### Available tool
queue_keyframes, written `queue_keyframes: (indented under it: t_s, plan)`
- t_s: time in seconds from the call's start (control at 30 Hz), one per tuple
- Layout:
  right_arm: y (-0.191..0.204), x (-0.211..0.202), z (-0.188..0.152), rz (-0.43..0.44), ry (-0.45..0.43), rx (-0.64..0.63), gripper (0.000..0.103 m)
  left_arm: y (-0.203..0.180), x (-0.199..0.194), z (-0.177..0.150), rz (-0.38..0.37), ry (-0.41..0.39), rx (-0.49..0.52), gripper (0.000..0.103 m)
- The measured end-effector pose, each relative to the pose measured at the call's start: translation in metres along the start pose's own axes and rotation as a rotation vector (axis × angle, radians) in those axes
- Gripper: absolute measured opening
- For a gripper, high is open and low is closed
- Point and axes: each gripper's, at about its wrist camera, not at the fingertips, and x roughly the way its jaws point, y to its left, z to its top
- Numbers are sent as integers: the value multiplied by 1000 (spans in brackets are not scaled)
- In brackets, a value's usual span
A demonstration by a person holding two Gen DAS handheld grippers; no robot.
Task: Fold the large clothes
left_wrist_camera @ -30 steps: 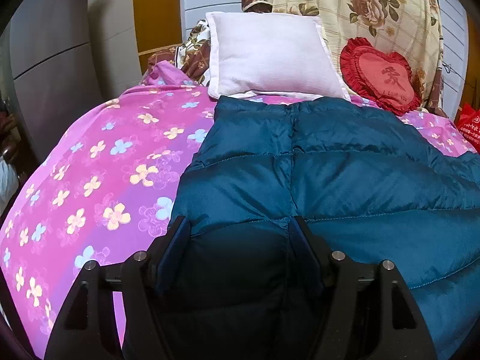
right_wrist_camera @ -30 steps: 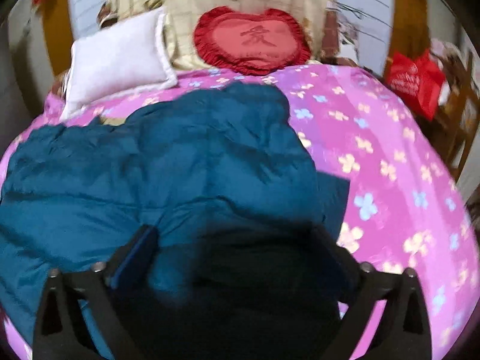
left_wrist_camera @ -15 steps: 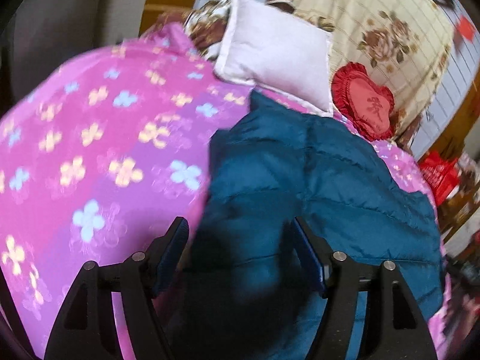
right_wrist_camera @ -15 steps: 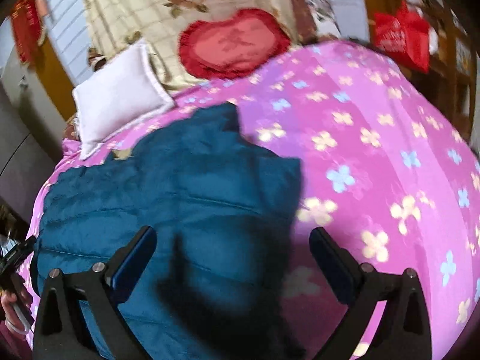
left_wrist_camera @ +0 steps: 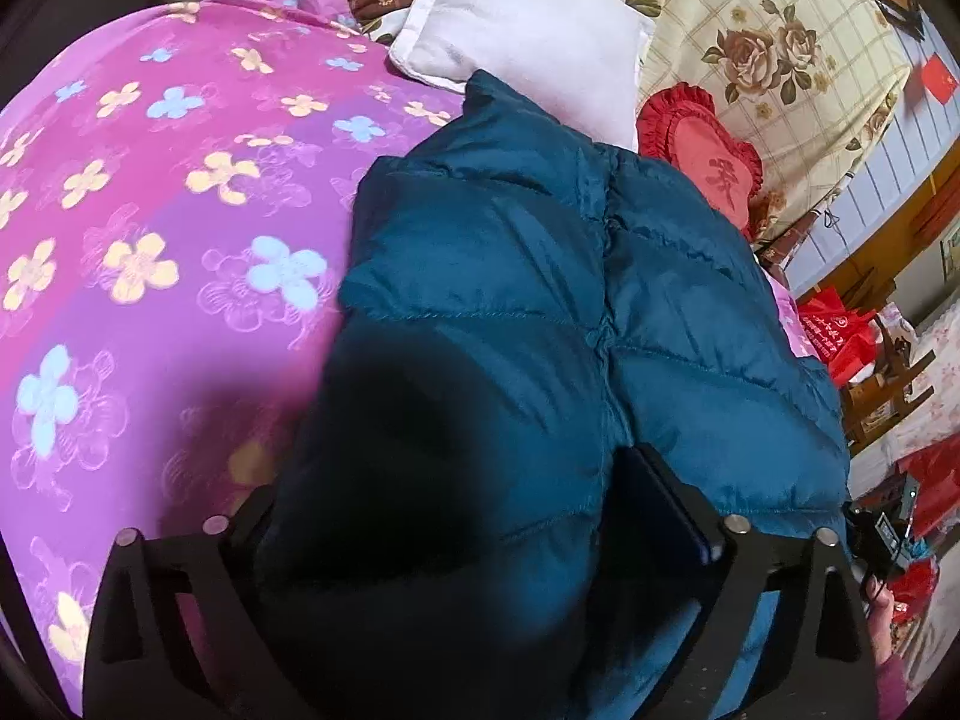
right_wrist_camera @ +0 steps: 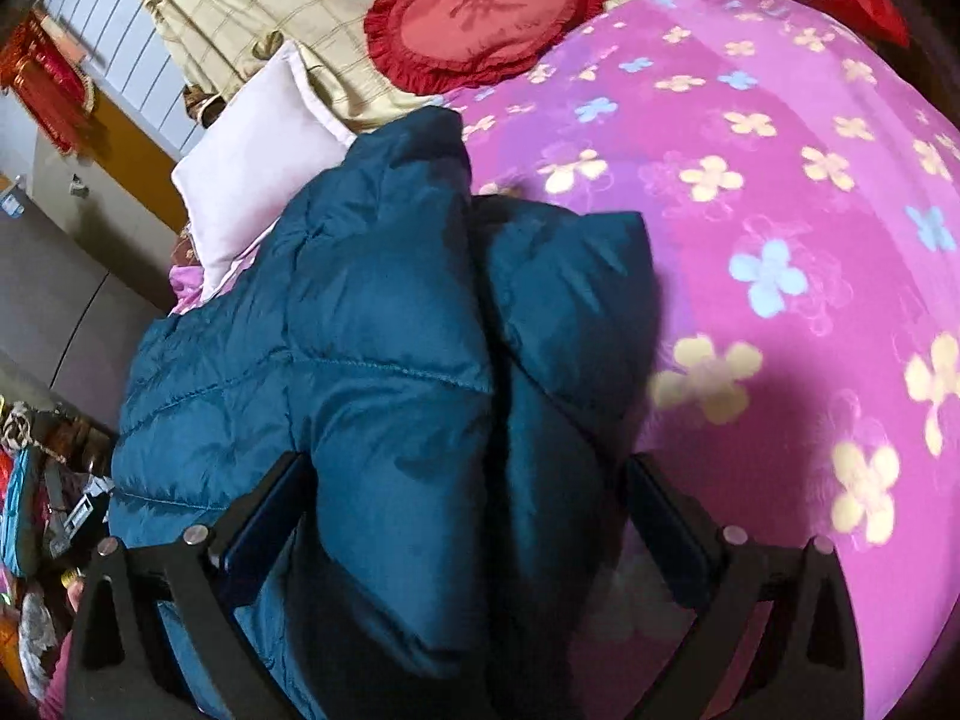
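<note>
— So where was the teal down jacket (left_wrist_camera: 540,276)?
— On the bed's pink flowered bedspread (left_wrist_camera: 150,210), below the white pillow (left_wrist_camera: 528,30) and red heart cushion (right_wrist_camera: 480,18).
— And the grippers?
— Both spread wide: jacket fabric bulged between the left gripper (left_wrist_camera: 462,516) fingers and the right gripper (right_wrist_camera: 468,504) fingers; whether either pinched it, I couldn't tell.

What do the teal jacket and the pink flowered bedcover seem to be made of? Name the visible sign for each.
Teal jacket: probably a slick nylon or polyester shell with puffy filling; it has a faint sheen, stitched quilting lines and swollen panels.

Pink flowered bedcover: apparently a smooth woven or brushed fabric, matte, with printed flowers; the exact fibre cannot be told.
</note>
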Motion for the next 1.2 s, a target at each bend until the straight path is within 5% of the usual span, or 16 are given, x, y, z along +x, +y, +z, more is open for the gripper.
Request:
queue_keyframes:
  t_s: [0.07, 0.13, 0.23, 0.3, 0.4, 0.7, 0.93, 1.07, 1.2]
  plan:
    - [5, 4, 3, -6, 8, -17, 103, -5, 3, 0, 14, 2, 17, 82]
    - [13, 8, 5, -5, 20, -29, 101, -9, 4, 0, 12, 14, 32, 72]
    - [26, 6, 2, 0, -8, -37, 81, -14, -4, -1, -5, 3, 22, 39]
    - [36, -1, -1, 7, -22, -57, 52, -22, -19, -4, 13, -22, 66, 15]
    - [53, -18, -5, -10, -39, -97, 35, -32, -40, -6, 33, -36, 112, 5]
    - [82, -99, -35, 72, -54, -121, 30, -37, -146, -53, -11, -34, 181, 3]
    - [85, -166, -112, 116, 31, -105, 32, -23, -182, -108, 61, 22, 185, 6]
    - [73, -168, -149, 57, 58, -90, 44, -4, -154, -129, 156, 57, 126, 22]
    - [52, -140, -169, -55, 41, -32, 69, 1, -141, -140, 207, -2, 95, 39]
